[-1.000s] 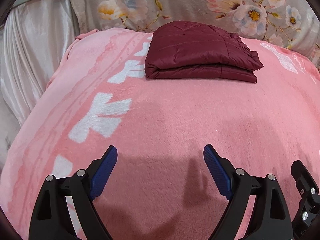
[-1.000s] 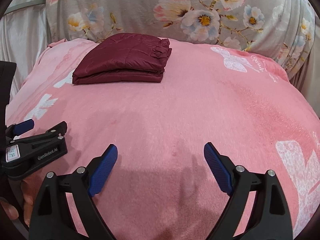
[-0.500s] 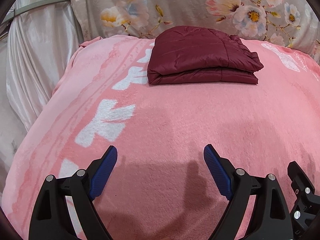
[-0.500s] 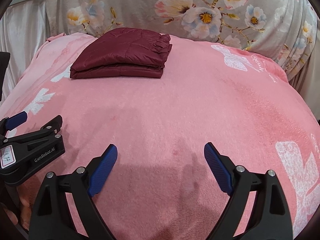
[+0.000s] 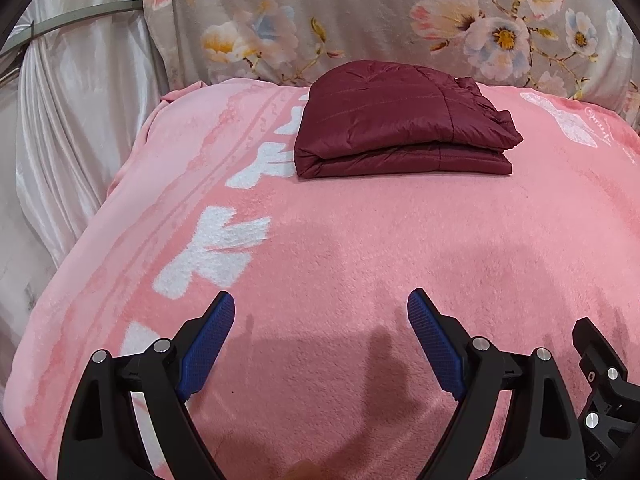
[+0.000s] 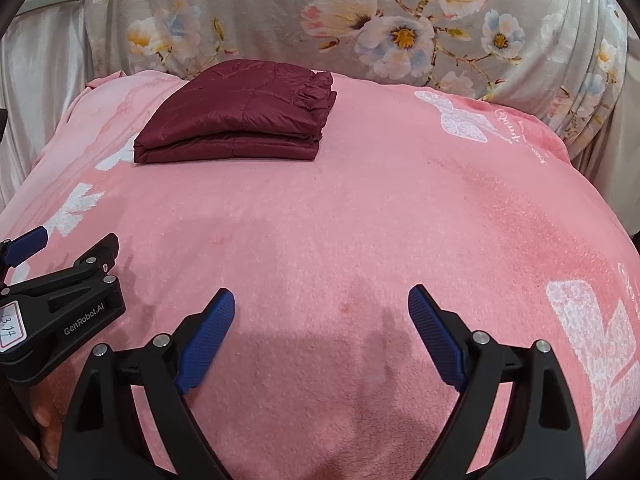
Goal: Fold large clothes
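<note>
**Maroon jacket lies folded at the far end of the bed**

Maroon and quilted, the jacket [image 5: 404, 120] sits folded into a neat rectangular stack on the pink blanket [image 5: 360, 248], close to the far edge of the bed and just in front of the floral cloth [image 5: 360, 20] that rises behind it. In the right wrist view the same jacket [image 6: 240, 116] lies to the left of centre, its gathered edge turned to the right, its layered fold facing the camera.

Both pairs of tongs hang over the near part of the blanket, well apart from the jacket. The left tongs [image 5: 321, 320] stand wide, the blue pads [image 5: 206, 346] spread with nothing between them but pink fleece. The right tongs [image 6: 321, 318] are equally wide and hold nothing. From the right wrist view the left tongs [image 6: 52, 248] show at the left edge, seen from the side, with a small label on the black body.

White bow-like prints [image 5: 216, 248] run down the left side of the blanket, and a pale satin curtain [image 5: 68, 120] hangs past the bed's left edge.
</note>
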Demonstrator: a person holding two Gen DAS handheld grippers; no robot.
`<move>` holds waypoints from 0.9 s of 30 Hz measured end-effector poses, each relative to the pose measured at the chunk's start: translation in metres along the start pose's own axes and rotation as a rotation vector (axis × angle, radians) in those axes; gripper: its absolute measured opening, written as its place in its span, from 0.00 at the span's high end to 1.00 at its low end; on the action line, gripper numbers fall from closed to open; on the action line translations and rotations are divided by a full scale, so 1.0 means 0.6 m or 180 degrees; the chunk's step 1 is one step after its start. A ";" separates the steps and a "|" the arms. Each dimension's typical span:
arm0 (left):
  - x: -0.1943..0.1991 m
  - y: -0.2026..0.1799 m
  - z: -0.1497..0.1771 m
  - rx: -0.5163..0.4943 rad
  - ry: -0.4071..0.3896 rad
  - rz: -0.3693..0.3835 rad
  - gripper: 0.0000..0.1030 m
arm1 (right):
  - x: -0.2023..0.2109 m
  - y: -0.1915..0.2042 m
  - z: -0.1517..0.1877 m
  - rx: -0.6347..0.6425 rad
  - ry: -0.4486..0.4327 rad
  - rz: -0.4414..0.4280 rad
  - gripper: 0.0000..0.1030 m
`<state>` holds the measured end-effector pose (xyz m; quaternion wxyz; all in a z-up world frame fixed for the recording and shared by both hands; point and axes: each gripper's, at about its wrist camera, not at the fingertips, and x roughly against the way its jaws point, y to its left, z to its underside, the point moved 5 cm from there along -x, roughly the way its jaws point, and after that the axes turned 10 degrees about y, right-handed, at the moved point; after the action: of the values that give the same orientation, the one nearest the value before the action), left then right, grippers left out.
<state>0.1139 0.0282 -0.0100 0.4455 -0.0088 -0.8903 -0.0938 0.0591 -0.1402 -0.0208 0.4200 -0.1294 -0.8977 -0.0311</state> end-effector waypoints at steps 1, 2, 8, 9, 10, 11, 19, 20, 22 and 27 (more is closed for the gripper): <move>0.000 0.000 0.000 0.0002 -0.0002 0.0006 0.16 | 0.000 0.001 0.000 -0.0009 0.0000 -0.0008 0.17; 0.001 -0.001 0.000 0.0004 -0.0006 0.0007 0.16 | 0.000 0.002 0.000 -0.0019 0.0002 -0.0025 0.17; 0.004 -0.007 0.000 -0.0033 -0.0011 0.0000 0.16 | 0.002 0.013 -0.001 0.0051 -0.0012 -0.0030 0.17; 0.004 -0.009 0.000 -0.0046 -0.0014 -0.0002 0.16 | 0.002 0.013 -0.001 0.0051 -0.0014 -0.0034 0.17; 0.004 -0.010 0.000 -0.0057 -0.0018 0.0002 0.16 | 0.002 0.014 -0.001 0.0047 -0.0013 -0.0034 0.17; 0.005 -0.010 0.000 -0.0065 -0.0023 -0.0001 0.16 | 0.002 0.014 -0.001 0.0043 -0.0012 -0.0039 0.17; 0.006 -0.012 0.001 -0.0077 -0.0039 0.0010 0.16 | 0.002 0.016 -0.001 0.0051 -0.0020 -0.0033 0.17; 0.006 -0.012 0.001 -0.0078 -0.0044 0.0008 0.16 | 0.003 0.016 -0.002 0.0053 -0.0023 -0.0036 0.17; 0.007 -0.013 0.000 -0.0079 -0.0048 0.0015 0.16 | 0.003 0.017 -0.002 0.0062 -0.0029 -0.0041 0.17; 0.012 -0.015 -0.002 -0.0091 -0.0076 0.0024 0.16 | 0.005 0.018 -0.002 0.0079 -0.0046 -0.0043 0.17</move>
<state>0.1097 0.0185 -0.0048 0.4350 -0.0196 -0.8941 -0.1047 0.0609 -0.1296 -0.0179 0.4149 -0.1184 -0.9019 -0.0219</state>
